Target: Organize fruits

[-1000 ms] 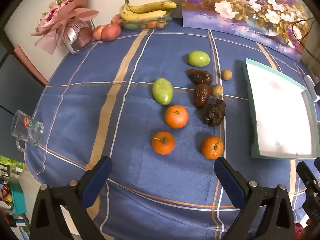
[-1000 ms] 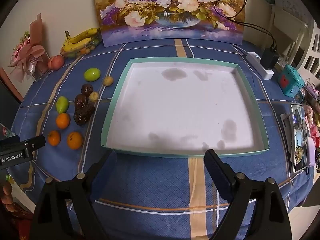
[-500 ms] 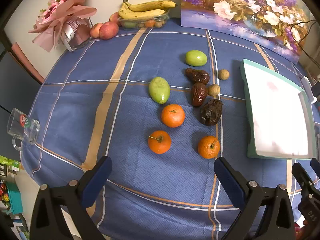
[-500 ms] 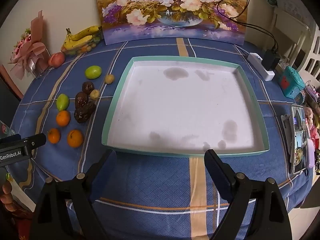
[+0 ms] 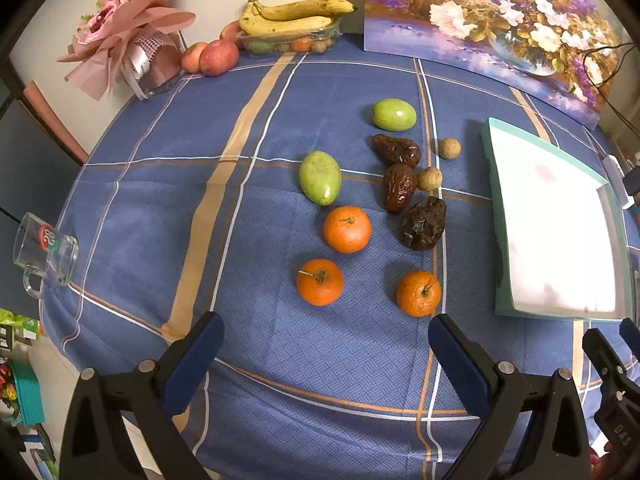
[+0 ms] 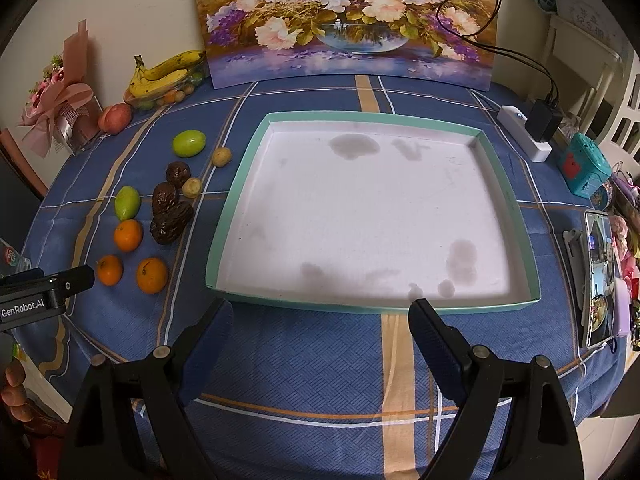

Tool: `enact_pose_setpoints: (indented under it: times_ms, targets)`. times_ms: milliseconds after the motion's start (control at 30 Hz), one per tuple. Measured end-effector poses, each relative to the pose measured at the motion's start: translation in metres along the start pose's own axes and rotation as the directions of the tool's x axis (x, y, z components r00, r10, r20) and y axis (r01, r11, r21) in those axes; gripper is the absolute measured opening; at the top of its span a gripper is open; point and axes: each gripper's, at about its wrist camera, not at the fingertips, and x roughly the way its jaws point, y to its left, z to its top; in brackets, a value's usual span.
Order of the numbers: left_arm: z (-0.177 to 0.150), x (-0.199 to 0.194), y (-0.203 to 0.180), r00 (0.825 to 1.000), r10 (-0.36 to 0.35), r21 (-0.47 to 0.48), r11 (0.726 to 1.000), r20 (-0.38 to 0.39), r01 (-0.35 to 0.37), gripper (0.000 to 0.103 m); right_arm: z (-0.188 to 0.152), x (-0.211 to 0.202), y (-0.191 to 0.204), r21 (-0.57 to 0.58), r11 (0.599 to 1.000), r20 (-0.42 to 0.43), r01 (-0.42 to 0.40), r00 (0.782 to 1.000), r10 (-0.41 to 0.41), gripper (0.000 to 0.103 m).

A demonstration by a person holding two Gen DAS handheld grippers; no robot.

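I see a painting (image 6: 344, 20) at twelve o'clock, a bouquet (image 5: 128, 40) at ten, a mug (image 5: 44, 252) at nine, and a phone (image 6: 598, 276) at three.

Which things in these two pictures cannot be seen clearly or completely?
- Small fruits in the clear plastic container, left wrist view: hidden under the yellow bananas, too small to name.
- Clear glass mug, right wrist view: cut off by the edge and the left gripper's black body.
- Dark stains on the white floor of the teal-rimmed tray: wet or dry, cannot tell.
- Phone screen, right wrist view: picture too small to read.
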Motion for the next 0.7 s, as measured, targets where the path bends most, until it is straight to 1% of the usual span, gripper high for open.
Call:
enact_pose_setpoints:
  times_ms: [700]
  targets:
    - [-0.0022, -0.0003, 0.0022, 1.000, -0.007, -0.012, 1.000, -0.010, 0.007, 0.103, -0.0027, 0.0009, 0.0026, -0.006, 1.000, 0.000, -0.003, 1.000, 0.003, 0.090]
